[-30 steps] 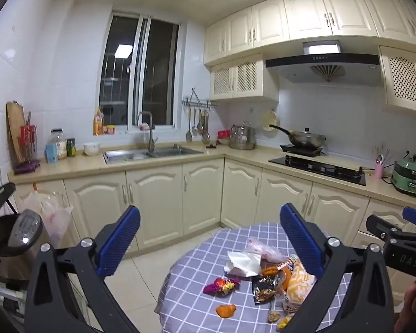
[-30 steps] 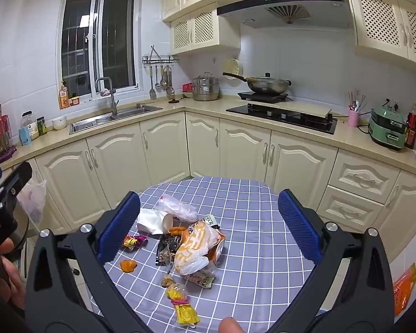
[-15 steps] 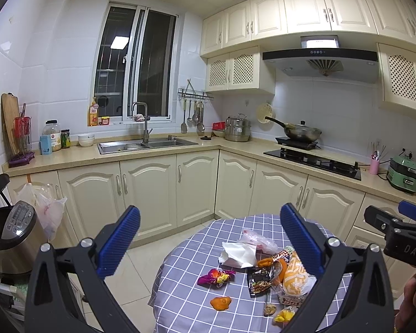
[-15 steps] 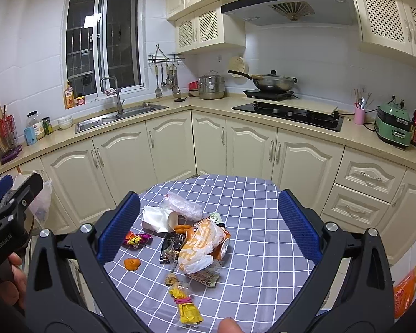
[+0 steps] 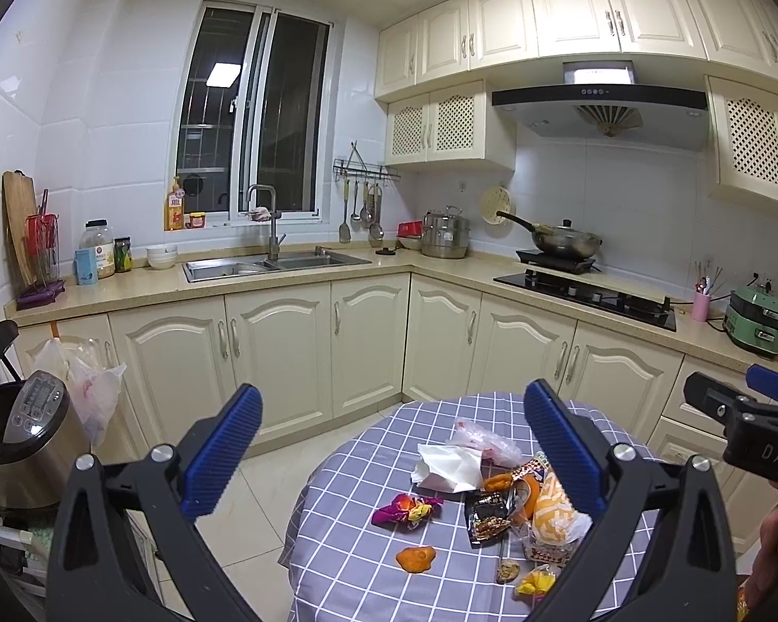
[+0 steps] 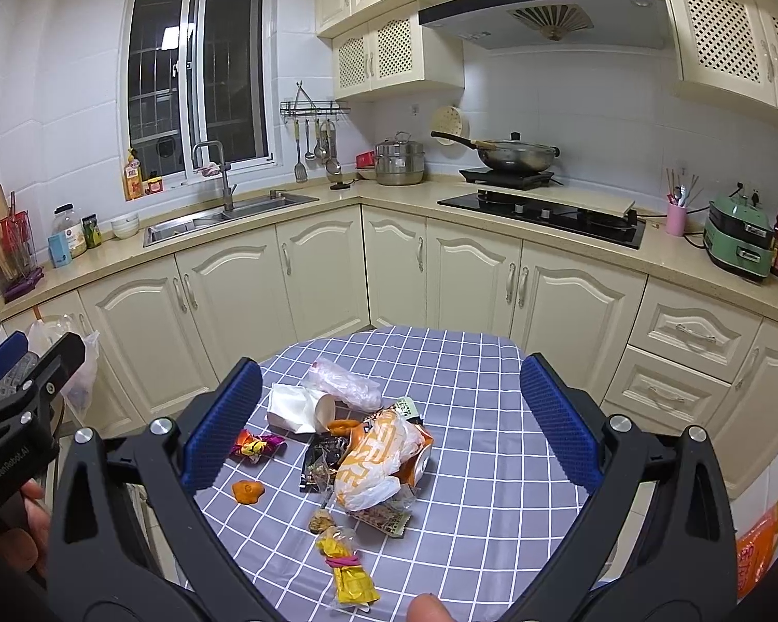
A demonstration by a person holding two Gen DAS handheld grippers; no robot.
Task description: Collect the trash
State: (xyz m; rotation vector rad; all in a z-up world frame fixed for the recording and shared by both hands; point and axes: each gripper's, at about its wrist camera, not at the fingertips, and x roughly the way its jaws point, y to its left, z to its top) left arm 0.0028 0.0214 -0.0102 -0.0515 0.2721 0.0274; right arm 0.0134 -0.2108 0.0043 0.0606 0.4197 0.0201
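Both tools hang above the round desk (image 6: 472, 363) with its blue checked cloth, and neither touches anything. The left hand-held gripper (image 5: 391, 446) has its blue pads spread wide apart with nothing between them, and the right hand-held gripper (image 6: 389, 420) is equally wide and empty, which looks like a stance for choosing a first piece rather than a grasp.

The trash sits in a loose heap at the lower centre of the right wrist frame: an orange-and-white snack bag (image 6: 373, 458) on top, a white paper wrapper (image 6: 290, 407) and a clear plastic bag (image 6: 345, 383) at the far side, a dark wrapper (image 6: 321, 458) underneath. A purple candy wrapper (image 6: 256, 447), an orange peel (image 6: 248, 491) and a yellow wrapper (image 6: 350, 573) lie apart from the heap, so I judge them the easiest single picks.

Readable writing is scarce: "DAS" on the right tool's body at the right edge of the left wrist frame, and what appears to read "GenRobot.AI" on the left tool's body. The printing on the wrappers is too small to read.
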